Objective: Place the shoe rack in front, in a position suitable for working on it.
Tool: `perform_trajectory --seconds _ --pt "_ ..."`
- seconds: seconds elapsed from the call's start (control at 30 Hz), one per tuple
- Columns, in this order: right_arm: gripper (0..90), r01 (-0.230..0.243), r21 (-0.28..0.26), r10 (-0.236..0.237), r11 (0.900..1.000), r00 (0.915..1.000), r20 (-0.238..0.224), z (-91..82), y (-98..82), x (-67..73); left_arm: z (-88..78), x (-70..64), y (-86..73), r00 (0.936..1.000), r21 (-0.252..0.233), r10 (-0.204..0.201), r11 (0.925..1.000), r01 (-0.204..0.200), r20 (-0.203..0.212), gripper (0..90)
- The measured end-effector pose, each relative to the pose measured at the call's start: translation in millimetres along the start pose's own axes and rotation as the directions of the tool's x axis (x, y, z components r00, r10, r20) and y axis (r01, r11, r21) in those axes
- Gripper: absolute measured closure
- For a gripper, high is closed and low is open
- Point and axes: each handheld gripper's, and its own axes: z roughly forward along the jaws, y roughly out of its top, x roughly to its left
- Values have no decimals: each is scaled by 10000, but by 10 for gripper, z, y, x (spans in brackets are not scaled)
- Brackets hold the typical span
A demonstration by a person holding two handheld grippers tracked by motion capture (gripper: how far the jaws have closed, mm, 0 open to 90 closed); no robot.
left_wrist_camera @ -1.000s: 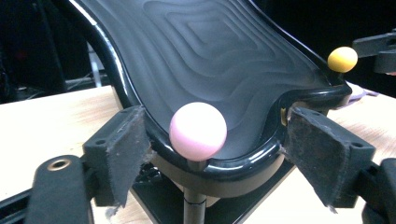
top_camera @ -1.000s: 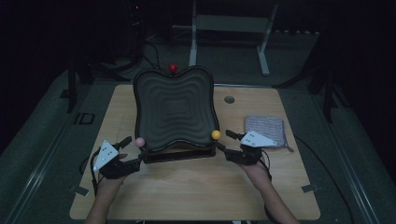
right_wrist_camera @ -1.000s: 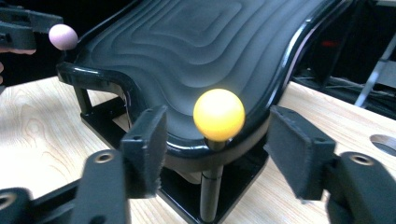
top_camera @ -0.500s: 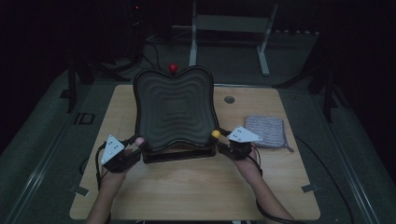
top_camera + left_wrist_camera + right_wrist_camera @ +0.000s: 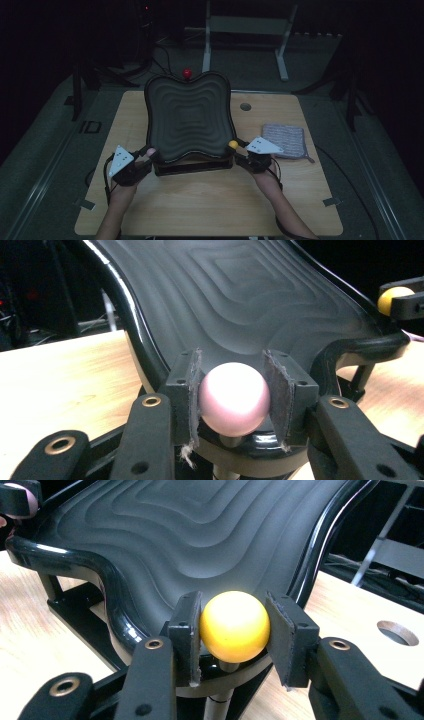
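The black wavy tray [image 5: 190, 120] stands mid-desk on its base, tilted toward the near edge; left tongs [image 5: 232, 400] have just closed on its pink knob [image 5: 232, 399], right tongs [image 5: 234, 627] on the yellow knob [image 5: 234, 626], giving two-handed tilt control; a red knob [image 5: 187, 73] caps the far rim.

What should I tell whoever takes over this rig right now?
Left gripper: jaws just closed, pads on the pink knob.
Right gripper: jaws just closed on the yellow knob, left pad touching, right pad about touching.
The black rippled tray stands tilted on its stand mid-table, red knob at the far edge, grey cloth to its right.
Done: both near knobs gripped.
Left: probably moving the tray by its knobs.
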Motion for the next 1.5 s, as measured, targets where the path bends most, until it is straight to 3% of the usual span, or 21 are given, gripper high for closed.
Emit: perform_trajectory --seconds 0.37,0.73,1.5 --pt "595 -107 154 108 9998 9999 -69 -257 -73 -54 8 -212 -1 9994 0 18 10000 -18 348 601" --pt "595 -230 238 230 9995 9997 9 -526 -157 -56 -32 -447 29 9977 339 114 9993 -136 666 602" --pt "596 -379 118 381 9992 9989 -255 -984 -315 115 -307 -760 -60 9925 244 178 9995 -209 1210 603"
